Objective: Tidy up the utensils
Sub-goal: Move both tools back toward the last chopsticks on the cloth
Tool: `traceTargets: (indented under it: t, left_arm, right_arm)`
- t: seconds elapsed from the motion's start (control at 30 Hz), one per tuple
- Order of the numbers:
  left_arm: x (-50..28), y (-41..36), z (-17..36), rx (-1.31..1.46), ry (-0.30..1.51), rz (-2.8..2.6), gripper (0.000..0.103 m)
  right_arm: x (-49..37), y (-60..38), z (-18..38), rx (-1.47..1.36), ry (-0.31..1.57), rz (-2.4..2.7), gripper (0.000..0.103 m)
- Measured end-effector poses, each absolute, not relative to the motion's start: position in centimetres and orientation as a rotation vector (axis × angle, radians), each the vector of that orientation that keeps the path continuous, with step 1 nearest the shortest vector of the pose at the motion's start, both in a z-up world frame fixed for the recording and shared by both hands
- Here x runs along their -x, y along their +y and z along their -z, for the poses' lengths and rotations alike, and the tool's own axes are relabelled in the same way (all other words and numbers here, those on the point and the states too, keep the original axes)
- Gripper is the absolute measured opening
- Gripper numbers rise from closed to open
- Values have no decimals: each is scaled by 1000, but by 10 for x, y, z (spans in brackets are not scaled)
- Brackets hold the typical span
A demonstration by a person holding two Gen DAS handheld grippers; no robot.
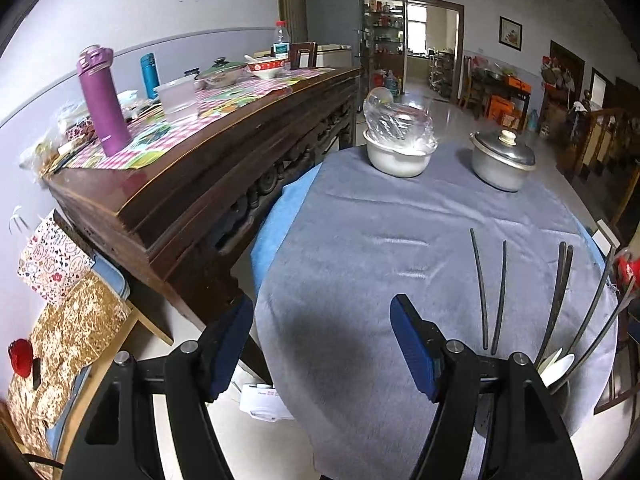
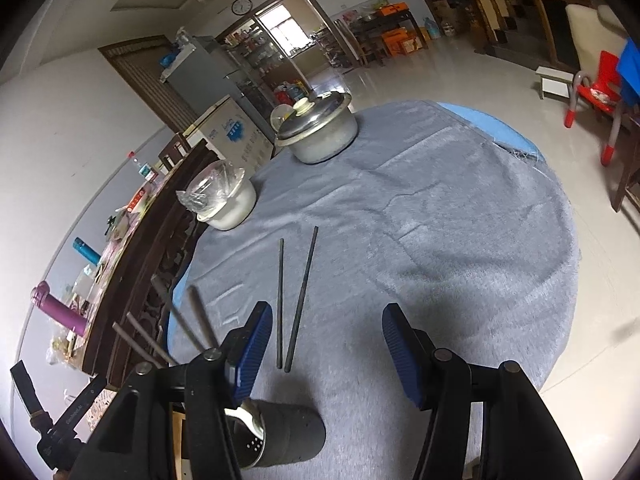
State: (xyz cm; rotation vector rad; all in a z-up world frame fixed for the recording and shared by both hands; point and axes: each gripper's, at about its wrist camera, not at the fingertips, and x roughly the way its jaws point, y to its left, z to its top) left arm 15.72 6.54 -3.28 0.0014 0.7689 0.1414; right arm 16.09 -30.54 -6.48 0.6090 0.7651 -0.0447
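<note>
Two dark chopsticks (image 2: 294,300) just beyond the open right gripper (image 2: 324,350) on the grey cloth (image 2: 460,240). Near that gripper's left finger, a black holder (image 2: 288,436) with utensils.

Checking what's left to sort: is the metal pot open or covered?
Covered: the lid sits flat on the pot, its knob on top.

On the tabletop (image 2: 460,240), 2 chopsticks (image 2: 294,300) lie side by side, the utensil holder (image 2: 288,436) nearer the camera, the lidded pot (image 2: 320,128) and bowl (image 2: 228,208) behind.
</note>
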Motion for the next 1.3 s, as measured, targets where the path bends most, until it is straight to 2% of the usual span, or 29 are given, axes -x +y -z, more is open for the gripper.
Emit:
traceTargets:
  t: [1.3]
  left_arm:
    - [-268,17,69,-123,858,-86,72]
  right_arm:
    - [-261,-309,109,-575,881,27,61]
